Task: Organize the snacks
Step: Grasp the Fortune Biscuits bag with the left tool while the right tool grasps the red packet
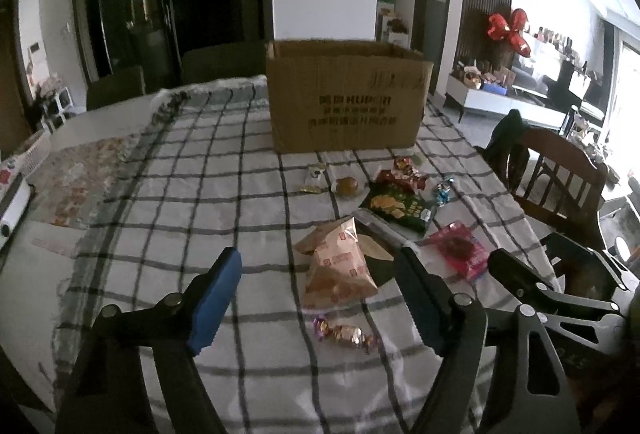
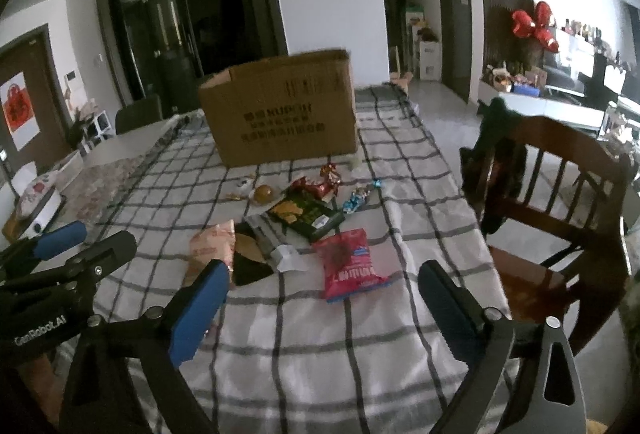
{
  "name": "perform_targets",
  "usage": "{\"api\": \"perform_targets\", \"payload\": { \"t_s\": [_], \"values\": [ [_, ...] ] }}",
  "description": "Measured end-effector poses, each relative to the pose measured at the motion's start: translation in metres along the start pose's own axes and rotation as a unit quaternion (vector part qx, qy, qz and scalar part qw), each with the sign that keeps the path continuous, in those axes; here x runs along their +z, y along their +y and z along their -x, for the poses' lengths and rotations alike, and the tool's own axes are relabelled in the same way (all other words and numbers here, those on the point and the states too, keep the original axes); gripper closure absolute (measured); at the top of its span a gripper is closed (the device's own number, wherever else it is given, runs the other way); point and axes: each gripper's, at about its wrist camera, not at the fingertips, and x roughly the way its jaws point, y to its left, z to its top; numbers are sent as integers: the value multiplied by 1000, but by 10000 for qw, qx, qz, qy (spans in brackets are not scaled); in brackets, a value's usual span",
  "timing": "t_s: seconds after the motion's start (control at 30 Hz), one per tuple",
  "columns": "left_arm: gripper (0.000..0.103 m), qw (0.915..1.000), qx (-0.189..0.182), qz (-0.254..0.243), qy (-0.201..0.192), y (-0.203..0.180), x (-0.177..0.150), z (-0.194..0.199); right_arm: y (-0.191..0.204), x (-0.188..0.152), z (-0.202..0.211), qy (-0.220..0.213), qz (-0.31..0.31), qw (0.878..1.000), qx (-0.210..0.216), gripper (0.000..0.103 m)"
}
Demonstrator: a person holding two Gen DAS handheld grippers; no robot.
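The left gripper (image 1: 320, 294) stood with its jaws apart over the checked tablecloth (image 1: 200, 194), nothing between its blue pads, above a tan snack bag (image 1: 340, 266) and a wrapped candy (image 1: 344, 334). The right gripper (image 2: 324, 306) was also apart and empty, just before a red snack packet (image 2: 350, 264). Farther away lay a green chips bag (image 2: 306, 216) and small sweets, near an open cardboard box (image 2: 280, 110). A wooden chair (image 2: 552, 194) stood beside the table.
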Motion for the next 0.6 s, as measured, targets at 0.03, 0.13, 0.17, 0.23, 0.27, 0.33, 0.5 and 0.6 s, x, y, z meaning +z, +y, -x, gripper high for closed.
{"api": "perform_targets", "payload": {
  "t_s": [0.03, 0.13, 0.17, 0.23, 0.27, 0.33, 0.5, 0.6],
  "values": [
    [28, 10000, -22, 16, 67, 0, 1, -8, -1, 1, -8, 64, 0, 10000, -8, 12],
    [31, 9994, -122, 81, 298, 0, 2, -30, -6, 5, -29, 246, -37, 9997, 7, 17],
    [32, 9992, -140, 100, 370, 0, 2, -37, -7, 6, -36, 311, -57, 9995, 10, 18],
    [34, 9986, -162, 143, 488, 1, 1, -49, -11, 8, -48, 446, -100, 9990, 8, 21],
    [36, 9982, -172, 156, 546, 1, 1, -56, -13, 8, -54, 514, -118, 9986, 25, 23],
    [37, 9973, -215, 178, 672, 1, 1, -68, -15, 8, -64, 630, -125, 9979, 32, 26],
    [43, 9947, -274, 281, 949, 3, -1, -91, -17, 7, -83, 855, -106, 9962, 92, 32],
    [45, 9933, -363, 310, 1051, 2, -1, -100, -17, 6, -91, 928, -93, 9956, 104, 35]
  ]
}}
